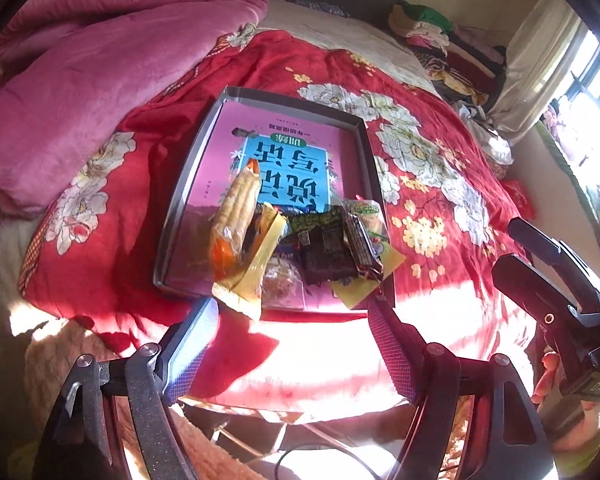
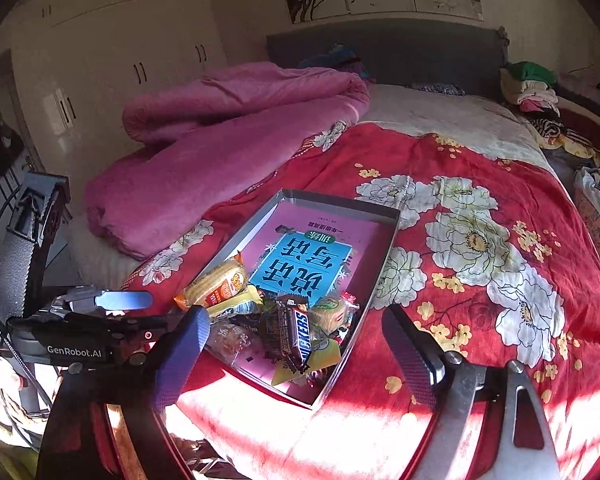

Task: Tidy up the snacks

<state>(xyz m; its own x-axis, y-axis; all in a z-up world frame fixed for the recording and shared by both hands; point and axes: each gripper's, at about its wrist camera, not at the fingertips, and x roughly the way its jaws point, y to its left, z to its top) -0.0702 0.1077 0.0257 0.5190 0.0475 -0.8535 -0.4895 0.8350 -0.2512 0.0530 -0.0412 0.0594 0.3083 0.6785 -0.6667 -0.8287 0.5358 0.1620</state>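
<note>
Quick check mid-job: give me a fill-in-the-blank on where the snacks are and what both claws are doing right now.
1. The snacks are piled at the near end of a shallow ____ tray lying on the red floral quilt.
2. The chocolate bar in the pile reads ____ on its wrapper.
3. The left claw and the right claw both stand ____, nothing between their fingers.
4. A rolled ____ blanket lies on the bed beyond the tray.

Missing words: cardboard; SNICKERS; open; pink

Pink blanket (image 2: pixel 228 140), red floral quilt (image 2: pixel 480 208), folded clothes (image 2: pixel 536 88).
</note>
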